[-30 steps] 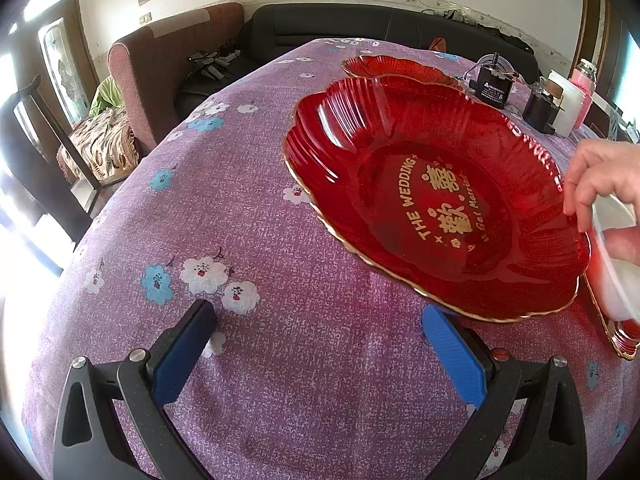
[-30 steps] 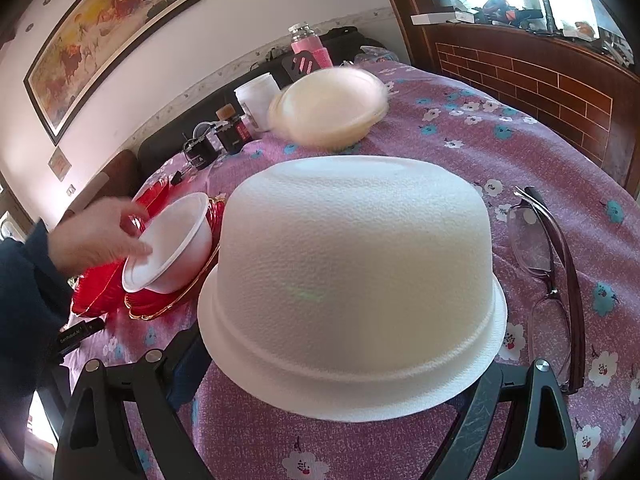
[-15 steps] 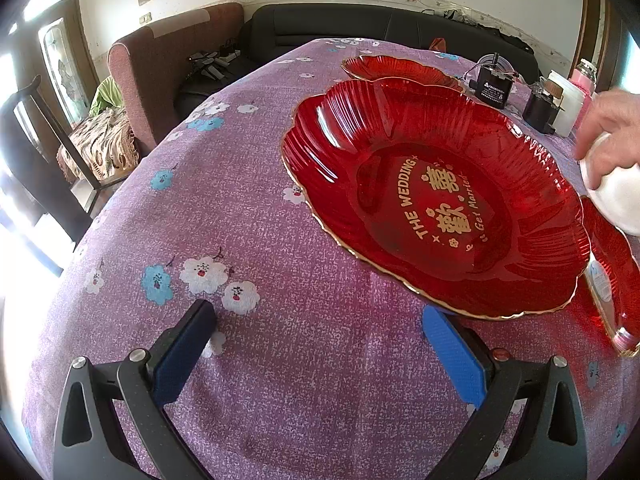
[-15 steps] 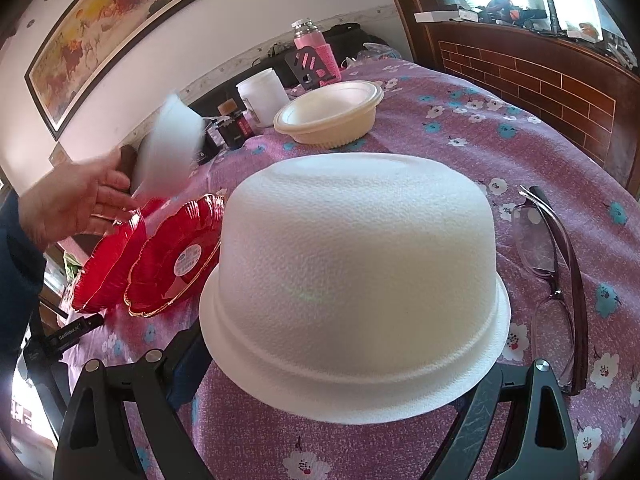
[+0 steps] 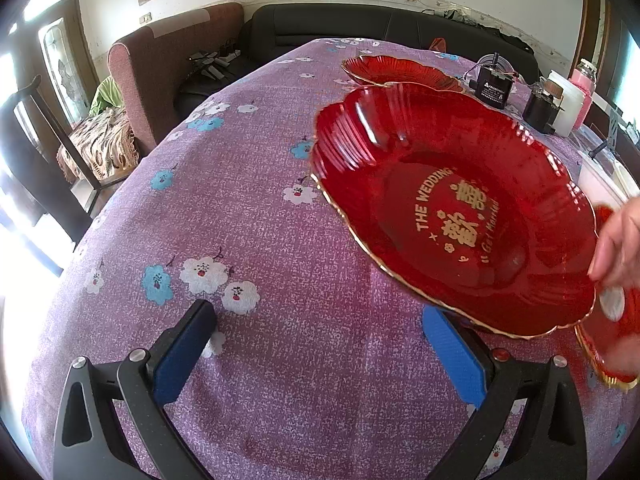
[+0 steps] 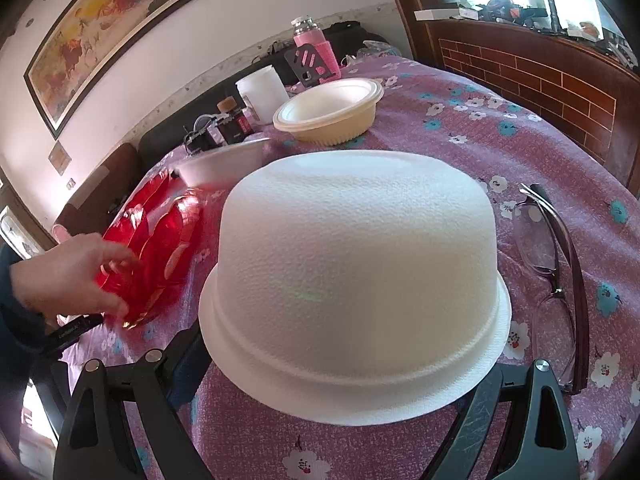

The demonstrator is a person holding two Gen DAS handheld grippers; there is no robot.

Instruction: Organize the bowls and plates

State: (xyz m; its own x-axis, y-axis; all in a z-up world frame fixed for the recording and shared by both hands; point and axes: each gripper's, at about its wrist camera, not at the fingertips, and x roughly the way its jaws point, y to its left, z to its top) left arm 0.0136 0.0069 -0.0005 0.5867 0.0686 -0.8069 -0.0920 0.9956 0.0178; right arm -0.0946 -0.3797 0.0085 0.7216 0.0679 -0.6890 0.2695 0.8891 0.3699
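now the hand (image 6: 68, 280) grips a red plate (image 6: 160, 248), small bowl set down; both grippers gape empty.

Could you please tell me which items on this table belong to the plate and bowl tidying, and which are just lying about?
Job: large red plate, far red plate, upturned foam bowl, small white bowl, cream bowl.

Lying about: glasses, pink bottle, white jar.

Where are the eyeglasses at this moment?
In the right wrist view, the eyeglasses lie folded on the purple tablecloth at the right side, just right of the upside-down white foam bowl.
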